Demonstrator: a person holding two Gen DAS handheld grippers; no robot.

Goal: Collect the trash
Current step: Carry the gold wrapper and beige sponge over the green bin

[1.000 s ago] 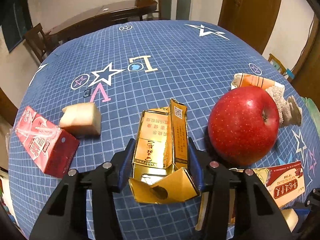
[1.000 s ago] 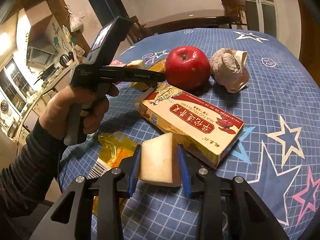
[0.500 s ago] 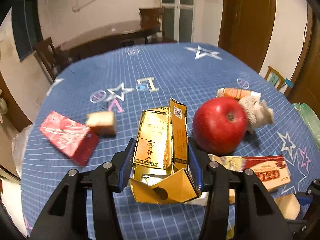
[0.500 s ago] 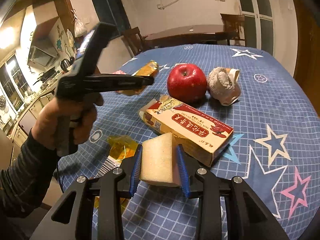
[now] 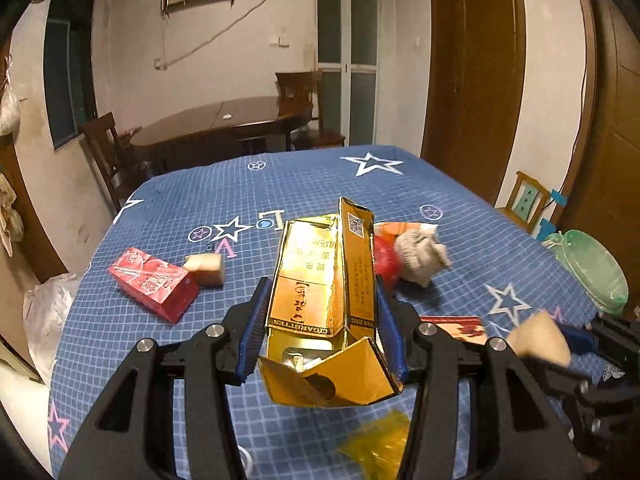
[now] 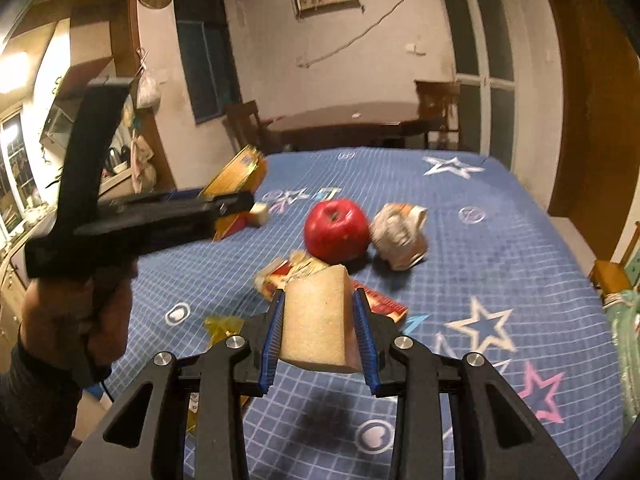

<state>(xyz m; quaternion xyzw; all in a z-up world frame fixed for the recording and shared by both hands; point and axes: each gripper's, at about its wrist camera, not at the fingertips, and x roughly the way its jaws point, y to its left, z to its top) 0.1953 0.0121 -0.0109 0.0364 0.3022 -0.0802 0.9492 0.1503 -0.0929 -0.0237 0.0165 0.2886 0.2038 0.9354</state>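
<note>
Left wrist view: left gripper [image 5: 320,312] fingers clamped on a gold carton [image 5: 324,280], frame centre, lifted above the blue star-patterned desk [image 5: 280,184]. Red carton [image 5: 154,284] and sponge piece [image 5: 206,268] lie centre-left. Right wrist view: right gripper [image 6: 320,328] fingers clamped on a tan sponge wedge [image 6: 316,320], lower centre, off the desk. Red apple [image 6: 336,230] touches a crumpled wrapper [image 6: 400,236], mid-frame; red-and-yellow box [image 6: 280,276] just behind the wedge.
</note>
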